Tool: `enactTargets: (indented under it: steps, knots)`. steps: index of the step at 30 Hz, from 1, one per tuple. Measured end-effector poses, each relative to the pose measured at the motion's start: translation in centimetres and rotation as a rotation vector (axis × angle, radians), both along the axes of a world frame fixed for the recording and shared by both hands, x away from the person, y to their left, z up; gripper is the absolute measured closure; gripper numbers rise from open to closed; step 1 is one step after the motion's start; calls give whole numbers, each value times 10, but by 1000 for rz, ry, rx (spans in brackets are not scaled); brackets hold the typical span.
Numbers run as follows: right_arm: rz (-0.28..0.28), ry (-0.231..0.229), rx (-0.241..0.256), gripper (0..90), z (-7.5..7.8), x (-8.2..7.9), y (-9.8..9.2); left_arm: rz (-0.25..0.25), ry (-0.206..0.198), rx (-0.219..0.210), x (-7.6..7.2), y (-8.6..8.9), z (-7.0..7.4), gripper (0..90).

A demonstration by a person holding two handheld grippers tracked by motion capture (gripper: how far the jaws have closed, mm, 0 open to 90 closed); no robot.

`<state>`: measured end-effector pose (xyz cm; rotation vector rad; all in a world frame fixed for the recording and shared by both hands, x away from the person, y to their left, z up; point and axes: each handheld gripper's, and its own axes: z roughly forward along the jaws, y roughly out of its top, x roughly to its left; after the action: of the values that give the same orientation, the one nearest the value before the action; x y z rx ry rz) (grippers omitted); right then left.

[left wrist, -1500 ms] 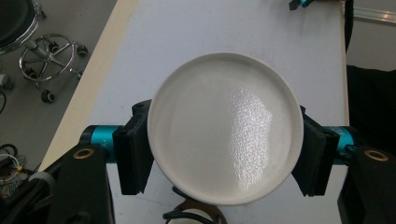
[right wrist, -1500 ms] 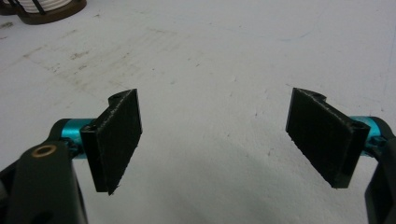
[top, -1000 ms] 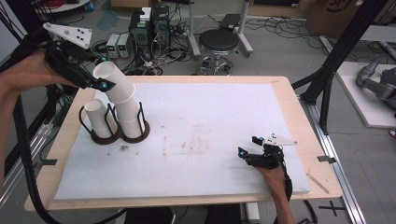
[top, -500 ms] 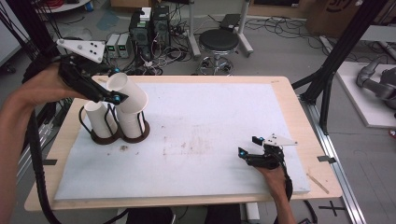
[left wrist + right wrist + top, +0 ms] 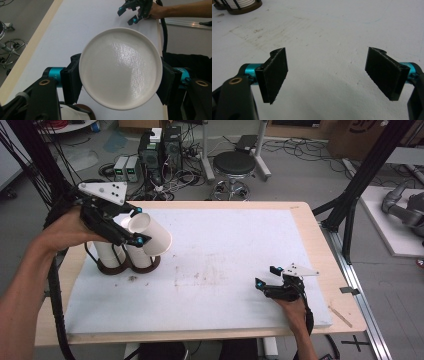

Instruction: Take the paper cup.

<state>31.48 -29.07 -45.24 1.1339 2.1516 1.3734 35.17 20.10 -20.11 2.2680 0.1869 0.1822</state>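
A white paper cup (image 5: 156, 239) hangs tilted on its side above the left of the table, and my left gripper (image 5: 139, 225) is shut on it. In the left gripper view the cup's round base (image 5: 121, 67) faces the camera, pinched between both pads (image 5: 71, 80). Just below it stands a dark two-ring cup holder (image 5: 116, 268) with a white cup (image 5: 107, 252) in each ring. My right gripper (image 5: 266, 276) rests open on the white board at the right, with nothing between its pads (image 5: 274, 75); it also appears far off in the left gripper view (image 5: 136, 11).
A white foam board (image 5: 225, 245) covers most of the wooden table (image 5: 306, 218). The holder (image 5: 242, 6) sits far off at the top left of the right gripper view. Faint brown smudges (image 5: 200, 275) mark the board's middle. A stool (image 5: 235, 165) and electronics stand on the floor beyond.
My left gripper has carried the cup rightward and nearer, off the holder's cups, and tipped it further onto its side. The right gripper has stayed still.
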Motion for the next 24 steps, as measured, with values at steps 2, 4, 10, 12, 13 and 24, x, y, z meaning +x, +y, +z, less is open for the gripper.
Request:
enactTargets:
  steps: [2, 4, 10, 12, 13, 24]
  knots:
    - [0, -1, -1, 188, 0, 0, 0, 0, 6, -10, -2, -1, -5, 328]
    - [0, 3, 0, 187, 0, 0, 0, 1, 9, -18, -3, -2, -10, 328]
    - [1, 7, 0, 188, 0, 0, 0, 3, 16, -42, -6, -3, -23, 327]
    - [3, 6, -2, 188, 0, 0, 0, 5, 23, -56, -7, -3, -28, 327]
    - [3, 6, -2, 187, 0, 0, 0, 4, 25, -53, -7, -3, -31, 328]
    - [3, 3, -6, 187, 0, 0, 0, 22, 40, -130, -13, 1, -58, 327]
